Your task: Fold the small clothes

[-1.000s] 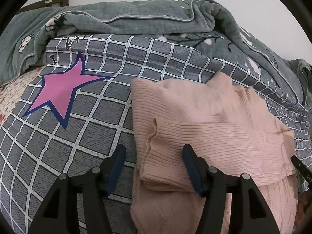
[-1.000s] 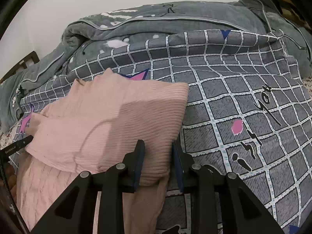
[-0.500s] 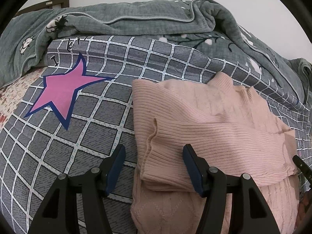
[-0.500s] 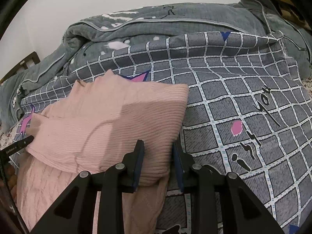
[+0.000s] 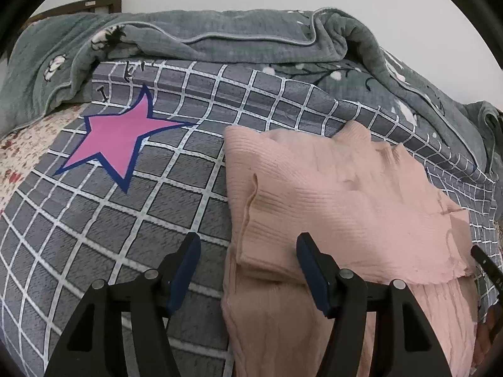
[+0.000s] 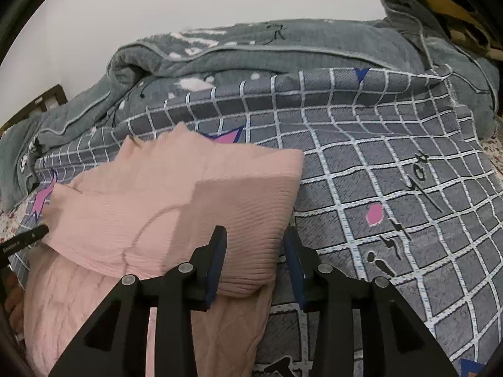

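A pink knit sweater (image 5: 330,201) lies on the grey checked blanket, its ribbed part folded over the cable-knit body. It also shows in the right wrist view (image 6: 176,216). My left gripper (image 5: 246,253) is open, its jaws wide apart over the folded left corner, holding nothing. My right gripper (image 6: 255,251) is open, its jaws standing either side of the folded right edge without pinching it.
The grey checked blanket (image 5: 132,220) with a pink star (image 5: 116,138) covers the bed, also in the right wrist view (image 6: 393,194). A rumpled grey-green quilt (image 5: 239,40) is heaped along the back by the white wall. A floral sheet (image 5: 22,144) shows at the left.
My right gripper's jaws have opened wider around the sweater's folded edge. My left gripper stays open and has barely moved. The sweater lies as before.
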A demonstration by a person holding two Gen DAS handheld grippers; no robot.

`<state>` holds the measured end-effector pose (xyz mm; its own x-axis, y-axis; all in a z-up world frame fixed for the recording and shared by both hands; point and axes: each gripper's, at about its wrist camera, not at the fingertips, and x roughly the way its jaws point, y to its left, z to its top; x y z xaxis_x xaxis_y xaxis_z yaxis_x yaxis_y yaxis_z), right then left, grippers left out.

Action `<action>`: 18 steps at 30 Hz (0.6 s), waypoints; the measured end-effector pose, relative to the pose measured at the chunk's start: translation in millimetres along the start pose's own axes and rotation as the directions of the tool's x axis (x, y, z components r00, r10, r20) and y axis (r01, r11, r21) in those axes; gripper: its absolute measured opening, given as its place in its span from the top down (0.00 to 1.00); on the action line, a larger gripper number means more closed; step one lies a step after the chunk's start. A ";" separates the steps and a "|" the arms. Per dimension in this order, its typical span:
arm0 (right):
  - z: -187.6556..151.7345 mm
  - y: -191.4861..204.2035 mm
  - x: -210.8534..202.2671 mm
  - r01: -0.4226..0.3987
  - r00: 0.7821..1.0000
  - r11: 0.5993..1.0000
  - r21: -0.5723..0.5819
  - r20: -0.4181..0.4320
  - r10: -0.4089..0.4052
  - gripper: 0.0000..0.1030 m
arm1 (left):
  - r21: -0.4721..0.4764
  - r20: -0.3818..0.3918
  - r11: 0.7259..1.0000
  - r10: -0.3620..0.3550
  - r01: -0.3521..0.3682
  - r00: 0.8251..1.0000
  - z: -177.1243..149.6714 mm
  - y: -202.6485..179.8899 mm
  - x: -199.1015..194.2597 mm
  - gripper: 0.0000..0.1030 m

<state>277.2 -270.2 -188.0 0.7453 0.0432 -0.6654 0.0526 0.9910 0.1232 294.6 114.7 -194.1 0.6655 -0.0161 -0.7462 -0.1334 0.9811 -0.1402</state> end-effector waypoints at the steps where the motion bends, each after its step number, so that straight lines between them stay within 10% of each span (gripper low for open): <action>1: 0.5 -0.9 -4.6 -0.001 1.000 1.000 0.007 0.009 0.000 0.64 | 0.002 0.005 1.000 0.003 -0.003 1.000 -0.9 -0.7 -2.4 0.40; 18: -110.6 4.9 -161.4 0.019 0.999 0.997 -0.068 0.044 -0.016 0.58 | 0.065 0.116 0.997 -0.048 0.041 0.992 -62.7 0.5 -92.7 0.40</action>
<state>83.6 -258.2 -161.5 0.7731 0.0214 -0.6339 0.0215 0.9980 0.0600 186.8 104.6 -165.8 0.7518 -0.0407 -0.6581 -0.0586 0.9900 -0.1281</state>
